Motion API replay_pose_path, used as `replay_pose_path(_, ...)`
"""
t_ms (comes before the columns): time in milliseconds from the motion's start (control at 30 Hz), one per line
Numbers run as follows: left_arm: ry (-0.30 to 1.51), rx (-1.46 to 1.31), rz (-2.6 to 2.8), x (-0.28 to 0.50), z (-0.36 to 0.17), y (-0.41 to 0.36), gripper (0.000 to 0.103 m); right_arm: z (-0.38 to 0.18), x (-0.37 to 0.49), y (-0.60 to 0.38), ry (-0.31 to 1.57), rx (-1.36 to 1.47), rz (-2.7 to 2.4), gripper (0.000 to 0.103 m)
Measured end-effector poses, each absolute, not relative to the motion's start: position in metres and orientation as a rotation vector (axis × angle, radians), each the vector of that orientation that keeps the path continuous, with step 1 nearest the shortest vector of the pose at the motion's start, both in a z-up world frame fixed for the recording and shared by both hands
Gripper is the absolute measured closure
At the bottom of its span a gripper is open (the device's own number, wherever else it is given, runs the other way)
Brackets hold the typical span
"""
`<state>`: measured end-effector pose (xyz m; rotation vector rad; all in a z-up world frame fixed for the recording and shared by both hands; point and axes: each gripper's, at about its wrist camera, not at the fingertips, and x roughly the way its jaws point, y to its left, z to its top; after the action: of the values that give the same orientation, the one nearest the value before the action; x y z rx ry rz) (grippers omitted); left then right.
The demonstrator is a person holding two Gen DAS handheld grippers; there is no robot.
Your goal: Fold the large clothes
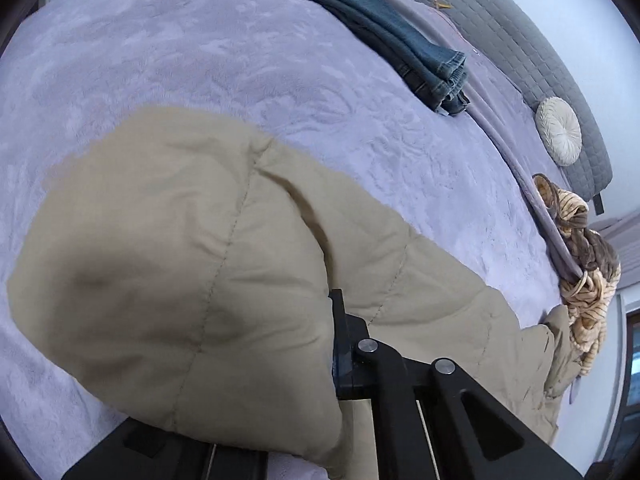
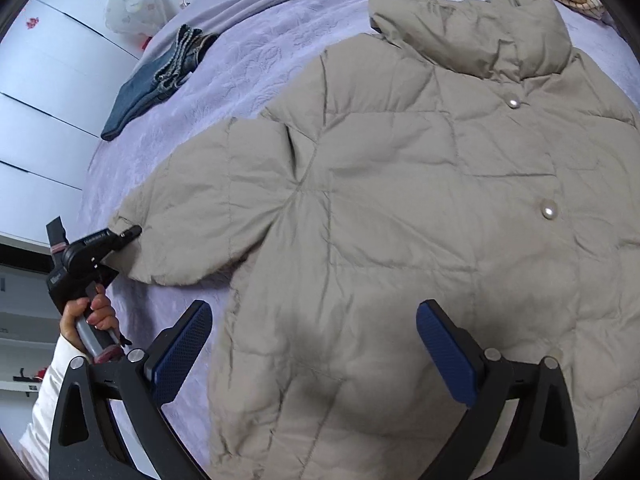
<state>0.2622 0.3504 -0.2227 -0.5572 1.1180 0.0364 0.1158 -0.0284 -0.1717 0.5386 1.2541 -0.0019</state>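
A beige puffer jacket [image 2: 400,208] lies spread flat, front up, across the middle of the lavender bedspread [image 2: 248,60]. The left gripper [image 2: 134,232] is clenched on its sleeve cuff [image 1: 180,280]. The right gripper [image 2: 314,344] hangs released above the hem. Folded jeans [image 1: 384,28] lie near the bedspread's far edge.

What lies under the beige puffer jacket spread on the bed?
The puffer jacket lies on a lavender bedspread, visible around it. Whatever lies beneath the jacket itself is covered.
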Motion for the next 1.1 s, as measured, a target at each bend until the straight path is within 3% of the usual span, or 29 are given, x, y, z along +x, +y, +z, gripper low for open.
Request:
replay_pose_path(33, 1.095, -0.497, 0.041, 0.263, -0.213, 0.347, 0.095, -0.173, 0.123, -0.024, 1.238, 0.549, 0.017, 0.033)
replay_pose_path(100, 1.048, -0.401, 0.039, 0.26, -0.192, 0.335, 0.095, -0.179, 0.136, -0.019, 1.235, 0.587, 0.061, 0.087)
replay_pose_path(133, 1.022, -0.364, 0.036, 0.259, -0.181, 0.329, 0.095, -0.184, 0.143, -0.017, 1.232, 0.617, 0.082, 0.09)
replay_pose_path(400, 0.825, -0.226, -0.093, 0.224, -0.082, 0.279, 0.095, -0.237, 0.194, 0.003, 1.275, 0.71, 0.19, 0.09)
replay_pose_path(567, 0.781, -0.163, -0.302, 0.21, -0.045, 0.204, 0.095, -0.264, 0.203, 0.016, 1.36, 0.663, 0.206, 0.091)
replay_pose_path(700, 0.766, -0.1, -0.483, 0.204, -0.031, 0.118, 0.095, -0.248, 0.197, 0.002, 1.355, 0.7, 0.283, 0.091)
replay_pose_path(900, 0.856, 0.084, -0.685, 0.184, -0.063, -0.024, 0.095, -0.196, 0.141, -0.1, 1.25, 0.674, 0.116, 0.091)
replay_pose_path(1100, 1.007, 0.406, -0.656, 0.153, -0.161, -0.124, 0.095, -0.184, 0.08, -0.185, 1.229, 0.637, -0.124, 0.091)
